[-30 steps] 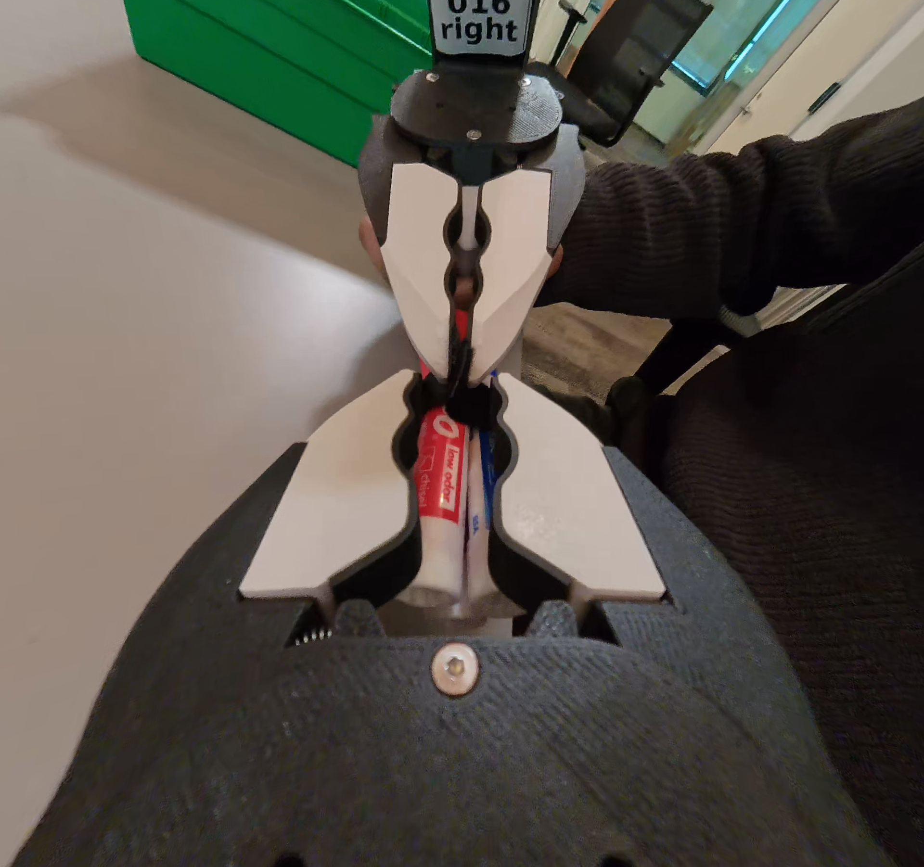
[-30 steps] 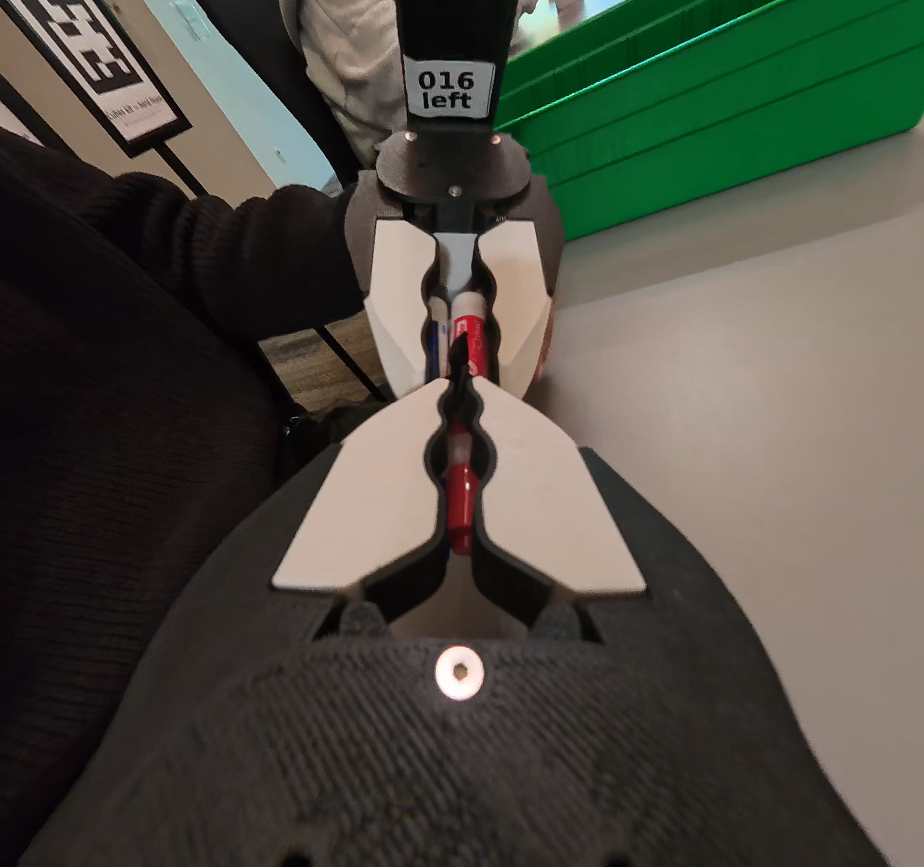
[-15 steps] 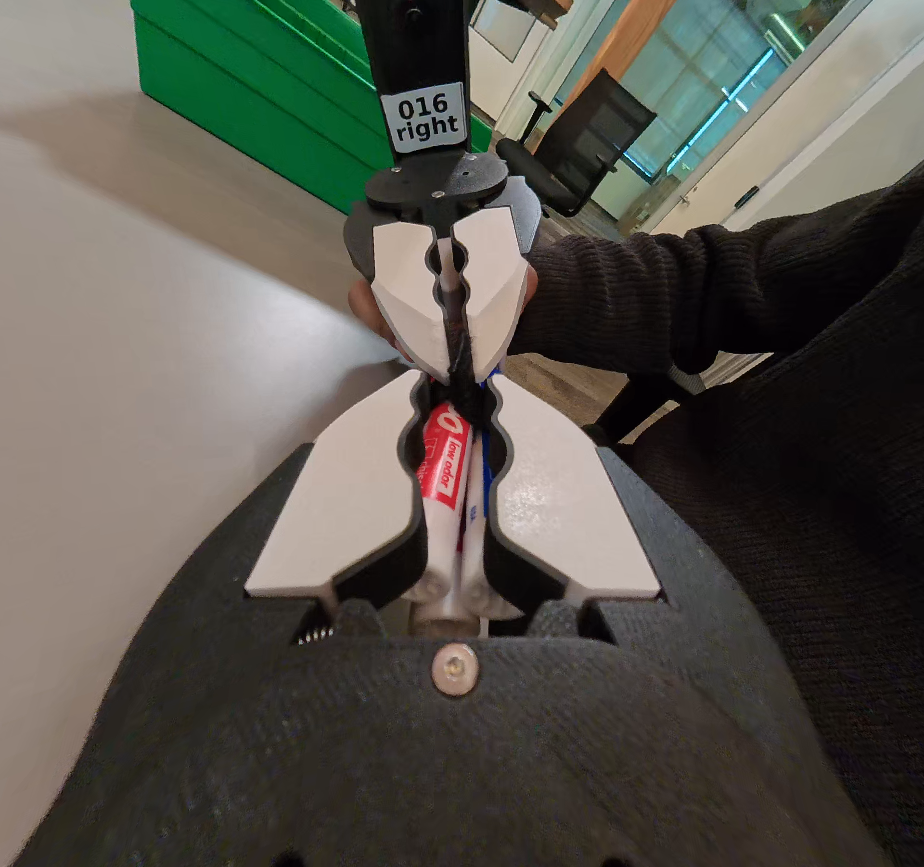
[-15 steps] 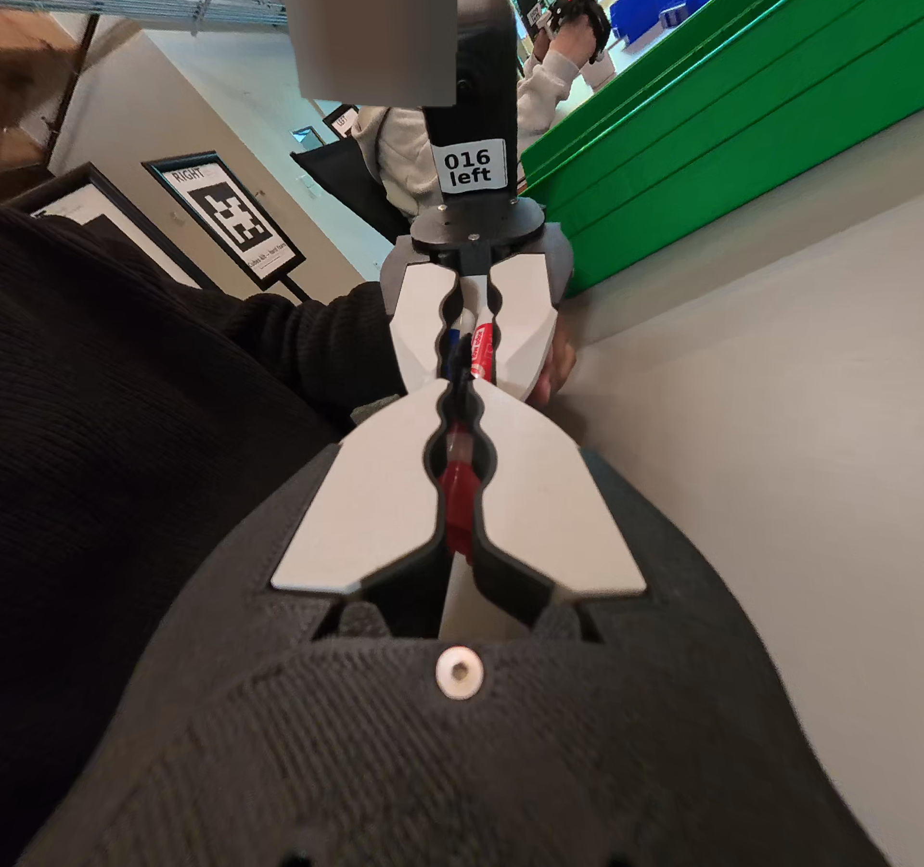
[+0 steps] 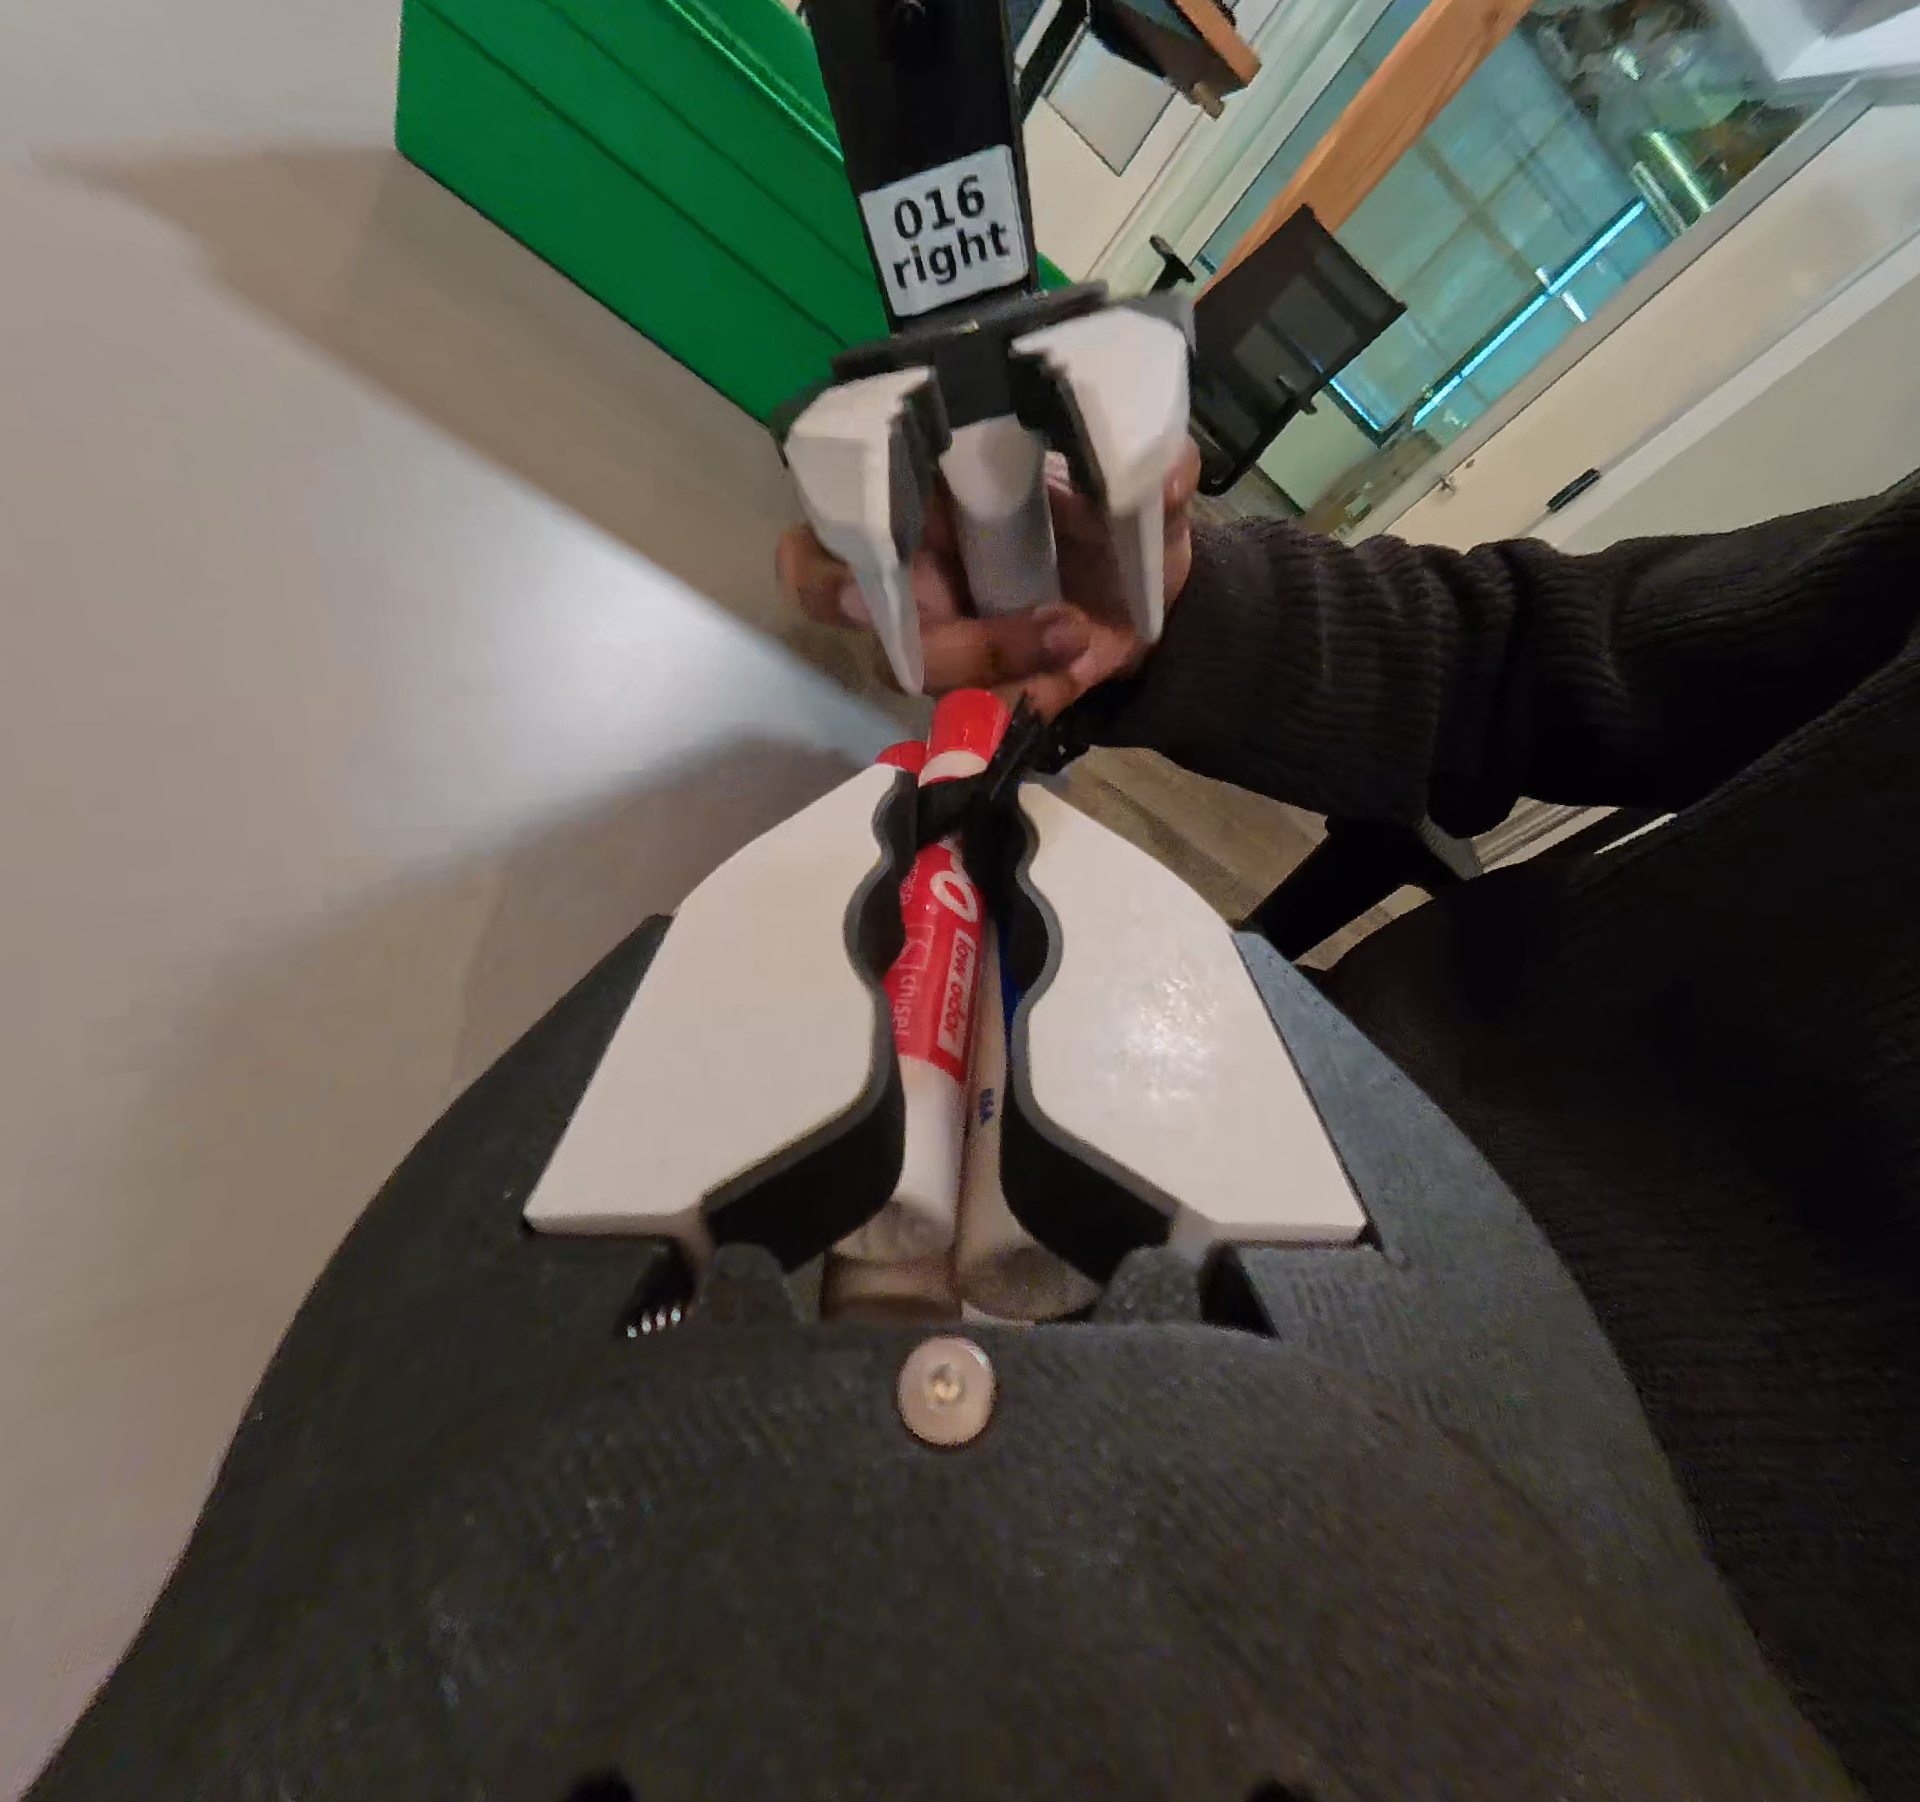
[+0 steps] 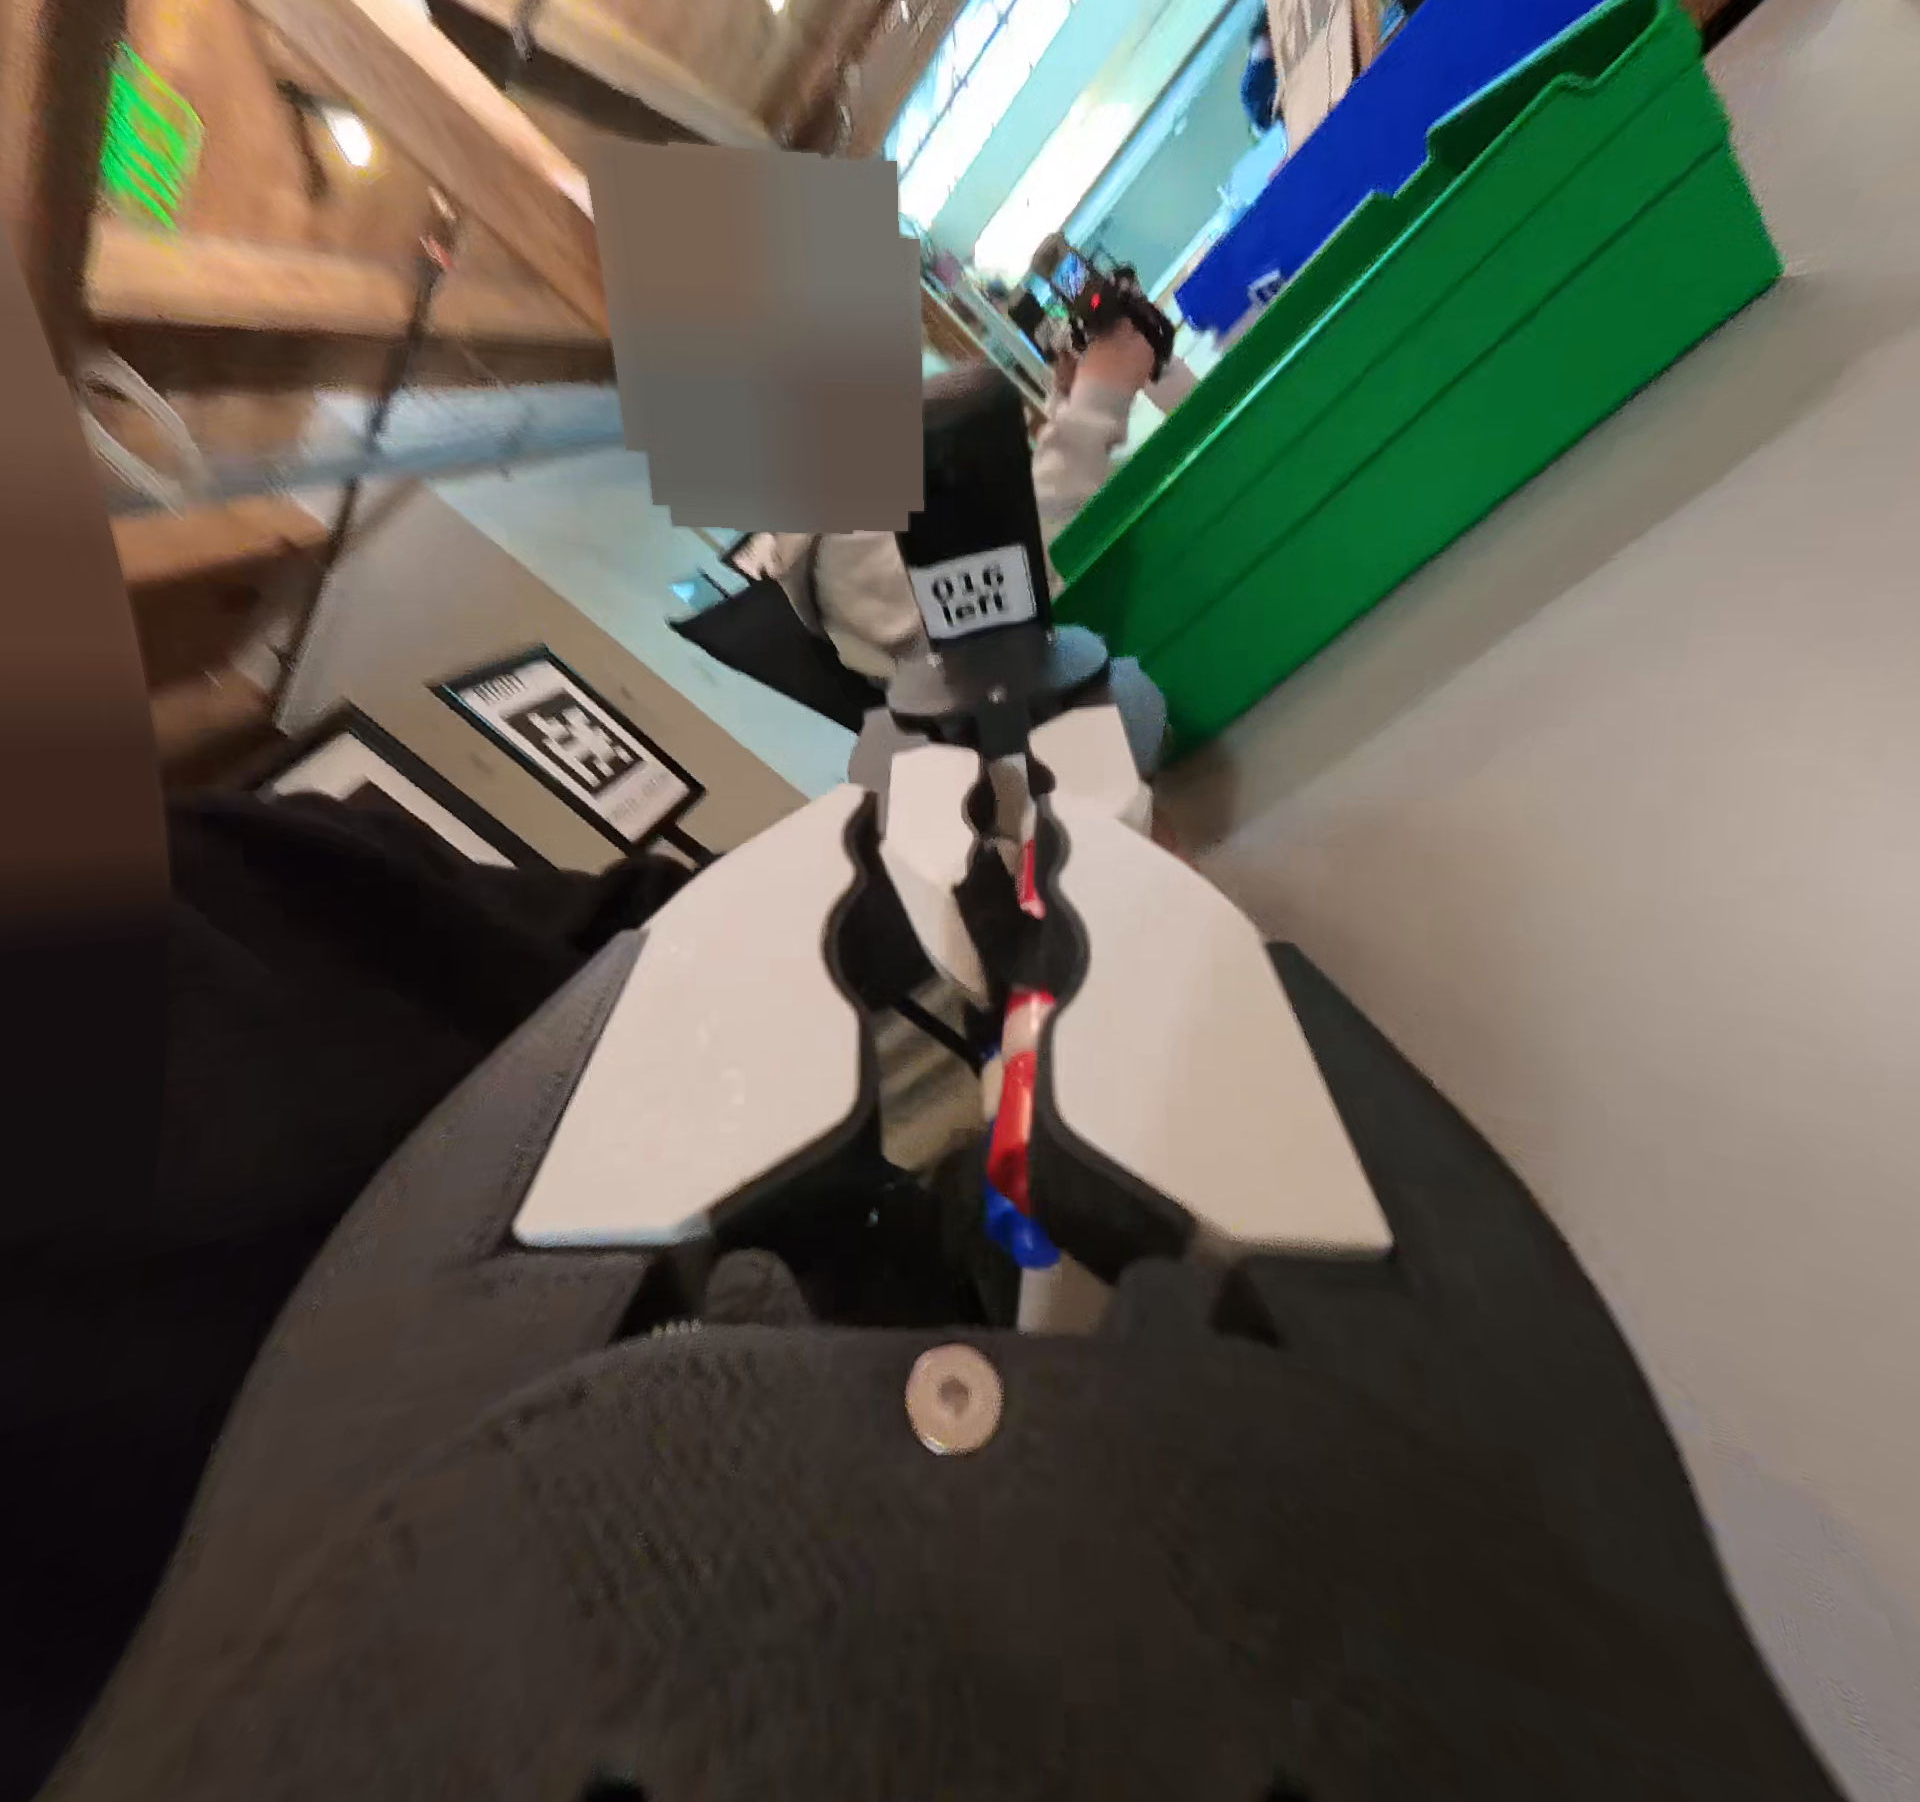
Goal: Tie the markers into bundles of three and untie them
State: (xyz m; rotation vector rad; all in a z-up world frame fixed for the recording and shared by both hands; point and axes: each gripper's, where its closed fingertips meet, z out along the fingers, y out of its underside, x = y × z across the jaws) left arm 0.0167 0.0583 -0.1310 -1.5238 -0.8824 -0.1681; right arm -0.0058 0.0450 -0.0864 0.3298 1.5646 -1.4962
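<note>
A: Left hand-held gripper (image 5: 951, 796) clamps the banded markers (image 5: 940, 994) above the counter (image 5: 260, 713).

B: Right hand-held gripper (image 5: 1023, 656) gapes apart; I'd keep it clear of the caps.

Pale table (image 5: 260, 609); green crate (image 5: 582, 152) standing on it.

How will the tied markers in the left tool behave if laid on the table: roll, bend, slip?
Probably stiff: the markers stick straight out of the left tool without drooping. Less apt to roll than one alone, since a black band ties them side by side. Their smooth barrels may slip.
</note>
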